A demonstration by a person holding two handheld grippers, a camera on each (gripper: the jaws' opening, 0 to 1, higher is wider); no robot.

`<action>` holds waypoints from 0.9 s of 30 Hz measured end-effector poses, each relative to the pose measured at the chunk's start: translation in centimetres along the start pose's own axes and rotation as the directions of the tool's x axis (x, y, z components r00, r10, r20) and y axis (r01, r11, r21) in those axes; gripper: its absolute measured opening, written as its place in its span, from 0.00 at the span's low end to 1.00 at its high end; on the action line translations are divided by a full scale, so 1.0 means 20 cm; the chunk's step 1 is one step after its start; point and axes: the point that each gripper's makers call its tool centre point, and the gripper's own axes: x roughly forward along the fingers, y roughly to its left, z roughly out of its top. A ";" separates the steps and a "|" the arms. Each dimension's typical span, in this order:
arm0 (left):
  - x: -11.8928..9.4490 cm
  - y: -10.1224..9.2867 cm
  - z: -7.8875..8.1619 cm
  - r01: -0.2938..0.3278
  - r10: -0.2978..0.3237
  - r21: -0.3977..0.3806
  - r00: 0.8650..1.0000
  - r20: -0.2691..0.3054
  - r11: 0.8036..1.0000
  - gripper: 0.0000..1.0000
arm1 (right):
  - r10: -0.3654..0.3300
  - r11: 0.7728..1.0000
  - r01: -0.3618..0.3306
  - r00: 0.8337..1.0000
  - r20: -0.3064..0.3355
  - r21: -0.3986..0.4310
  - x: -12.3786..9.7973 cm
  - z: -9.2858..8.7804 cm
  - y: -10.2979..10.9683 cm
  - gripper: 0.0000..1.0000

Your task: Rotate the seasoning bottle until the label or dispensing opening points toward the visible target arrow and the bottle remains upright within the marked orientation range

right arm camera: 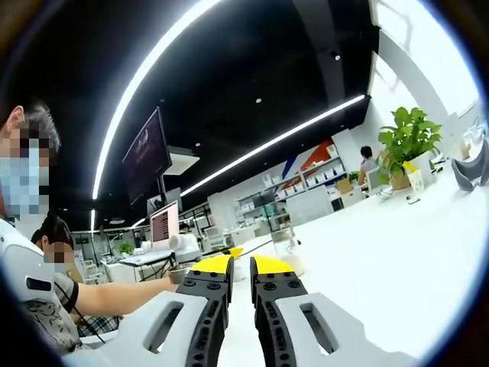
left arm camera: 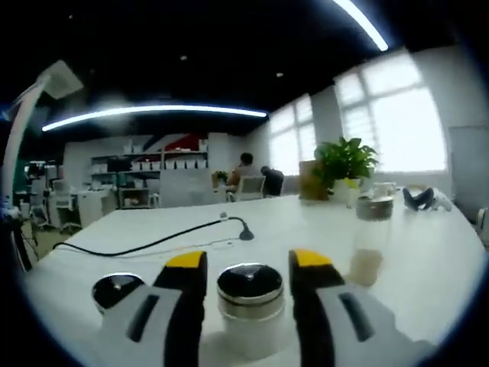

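Seasoning bottle [left arm camera: 250, 310] base hidden; label, opening unreadable.

Nothing here can be read. The hanging screen [right arm camera: 147, 155] and the monitor [right arm camera: 163, 223] below it glow with marks too blurred to read, and the near bottle [left arm camera: 250, 307] shows no lettering.

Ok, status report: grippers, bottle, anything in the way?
Left gripper open, jaws straddling the seasoning bottle, upright. Right gripper nearly closed, empty. Second jar close beside it; tall shaker further off.
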 end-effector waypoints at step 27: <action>-0.03 -0.06 -0.02 0.035 -0.033 0.036 0.999 -0.039 0.999 0.35 | -0.003 0.999 0.001 0.999 0.052 0.042 -0.07 0.03 0.00 0.06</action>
